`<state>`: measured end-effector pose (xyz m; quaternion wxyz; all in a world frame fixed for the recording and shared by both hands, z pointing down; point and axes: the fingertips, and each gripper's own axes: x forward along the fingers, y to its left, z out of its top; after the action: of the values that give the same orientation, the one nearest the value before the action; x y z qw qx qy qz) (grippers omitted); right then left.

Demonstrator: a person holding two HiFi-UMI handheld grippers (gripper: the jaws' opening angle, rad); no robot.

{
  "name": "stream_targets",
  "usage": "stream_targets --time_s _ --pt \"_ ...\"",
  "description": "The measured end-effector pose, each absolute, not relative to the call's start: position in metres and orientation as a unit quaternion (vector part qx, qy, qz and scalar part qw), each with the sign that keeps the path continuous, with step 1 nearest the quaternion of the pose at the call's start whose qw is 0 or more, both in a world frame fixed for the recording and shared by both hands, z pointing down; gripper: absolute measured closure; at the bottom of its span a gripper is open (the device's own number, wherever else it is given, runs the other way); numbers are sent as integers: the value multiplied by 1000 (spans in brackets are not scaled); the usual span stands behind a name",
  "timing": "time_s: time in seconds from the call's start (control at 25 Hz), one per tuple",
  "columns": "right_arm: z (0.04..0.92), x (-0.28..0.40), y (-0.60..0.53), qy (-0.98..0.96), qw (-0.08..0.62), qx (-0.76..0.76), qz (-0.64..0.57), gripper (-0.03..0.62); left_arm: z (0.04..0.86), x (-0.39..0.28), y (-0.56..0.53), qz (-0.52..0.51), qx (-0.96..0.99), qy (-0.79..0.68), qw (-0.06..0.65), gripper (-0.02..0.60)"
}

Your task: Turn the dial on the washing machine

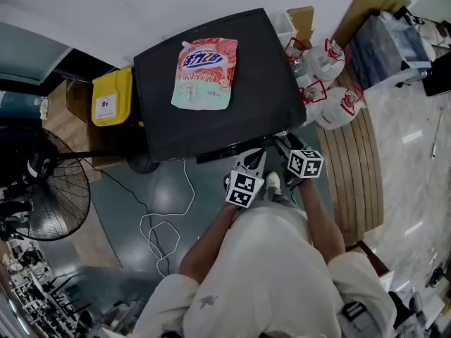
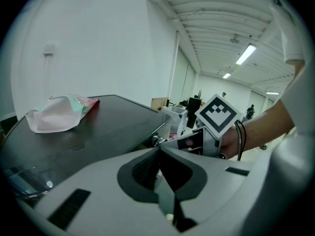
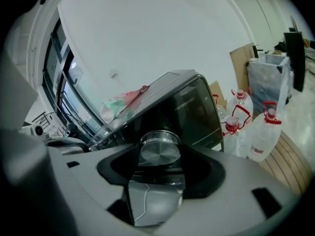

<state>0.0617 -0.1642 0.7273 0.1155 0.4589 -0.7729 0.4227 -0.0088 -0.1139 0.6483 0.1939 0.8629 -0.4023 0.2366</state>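
1. Dial (image 3: 159, 150), right gripper view: a brushed silver knob on the front panel of the washing machine (image 3: 189, 107), just under the top's near edge, by its near right corner. The right gripper (image 3: 160, 156) pinches it, with one dark pad tight on each side. White print on the glossy black panel begins "XH100"; the rest is too small to read. Clear jugs (image 3: 263, 132) with red labels and handles stand beyond the machine's right edge, and their print is illegible.

2. Left gripper view: the left gripper (image 2: 158, 156) has its jaws pressed together with nothing between them, and is held just off the near edge. A pink and green pouch (image 2: 56, 114) lies on the black top toward the far edge. The right gripper's marker cube (image 2: 216, 113), a black-and-white square pattern, shows at the near right corner, with the hand (image 2: 236, 142) behind it.

3. Head view: the pouch lies flat about midway between the left and right edges. It has bold blue characters on pink that are too small to read. Both grippers sit at the near edge by the near right corner, the left one just beside the right. A yellow bin (image 1: 111, 97) stands against the left edge and carries a white label with a small dark symbol. A fan (image 1: 42, 189) stands well off to the left. A white cable (image 1: 165, 220) loops on the floor in front of the near edge.
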Motion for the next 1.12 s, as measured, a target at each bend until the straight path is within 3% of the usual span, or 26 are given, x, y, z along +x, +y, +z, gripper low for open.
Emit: stream_targets --time_s 1.12 --pt "724 58 -167 -731 -32 400 552 322 649 -9 -113 238 864 -399 196 568"
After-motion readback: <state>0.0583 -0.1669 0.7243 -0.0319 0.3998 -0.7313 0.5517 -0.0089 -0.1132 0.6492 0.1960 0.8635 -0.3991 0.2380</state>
